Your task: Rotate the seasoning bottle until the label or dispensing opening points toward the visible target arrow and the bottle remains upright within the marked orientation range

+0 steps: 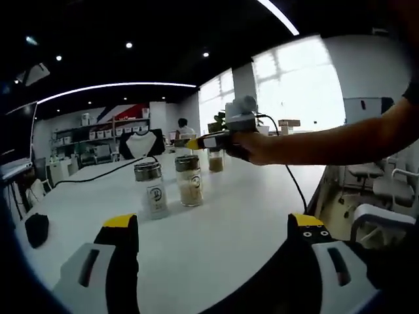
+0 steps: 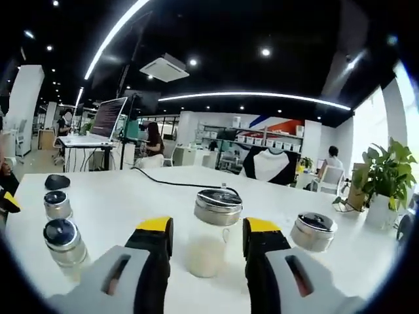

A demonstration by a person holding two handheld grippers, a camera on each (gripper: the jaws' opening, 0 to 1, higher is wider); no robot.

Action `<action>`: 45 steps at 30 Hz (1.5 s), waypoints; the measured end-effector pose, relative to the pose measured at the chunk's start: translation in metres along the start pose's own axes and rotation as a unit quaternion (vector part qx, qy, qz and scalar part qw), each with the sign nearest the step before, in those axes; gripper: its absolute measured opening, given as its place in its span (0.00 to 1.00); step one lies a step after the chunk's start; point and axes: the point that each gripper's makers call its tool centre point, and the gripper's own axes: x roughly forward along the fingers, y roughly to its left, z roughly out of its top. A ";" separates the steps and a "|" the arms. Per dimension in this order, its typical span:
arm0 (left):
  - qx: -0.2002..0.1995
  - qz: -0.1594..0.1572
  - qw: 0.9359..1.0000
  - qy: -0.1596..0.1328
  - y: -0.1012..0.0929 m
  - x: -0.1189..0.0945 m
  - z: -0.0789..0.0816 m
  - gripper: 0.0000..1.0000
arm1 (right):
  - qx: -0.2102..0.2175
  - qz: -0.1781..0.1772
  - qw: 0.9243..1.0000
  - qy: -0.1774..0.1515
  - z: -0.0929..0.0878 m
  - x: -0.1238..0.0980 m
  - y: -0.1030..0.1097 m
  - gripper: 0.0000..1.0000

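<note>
Right gripper point(image 2: 206, 245), jaws apart, brackets the seasoning bottle point(image 2: 213, 232) standing on the white table point(image 2: 131, 196); left gripper point(image 1: 213, 239) hangs open, well apart. Uneven jaw closure could tip the bottle during rotation.

Each gripper has grey moulded fingers point(image 2: 124, 278) with black inner faces, yellow tips and a dark slot. The right gripper point(image 1: 226, 134) trails a black cable. The person's arm point(image 1: 340, 140) wears a dark short sleeve.

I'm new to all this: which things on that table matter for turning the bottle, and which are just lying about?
In the job:
seasoning bottle, standing between the fingers of the right gripper

Lying about:
squat jar
small jar
black pouch
cable
potted plant
laptop
</note>
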 end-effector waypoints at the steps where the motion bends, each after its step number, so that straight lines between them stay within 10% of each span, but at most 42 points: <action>1: 0.000 0.001 1.000 0.001 0.001 0.001 -0.001 1.00 | 0.000 -0.002 1.000 0.001 -0.001 0.003 -0.002 0.44; 29: 0.004 0.030 1.000 -0.009 0.023 0.001 -0.011 1.00 | 0.009 -0.002 1.000 0.000 -0.016 0.046 -0.003 0.40; 45: 0.008 0.032 0.999 -0.017 0.023 -0.001 -0.007 1.00 | 0.071 0.011 0.997 -0.013 -0.006 0.024 -0.005 0.38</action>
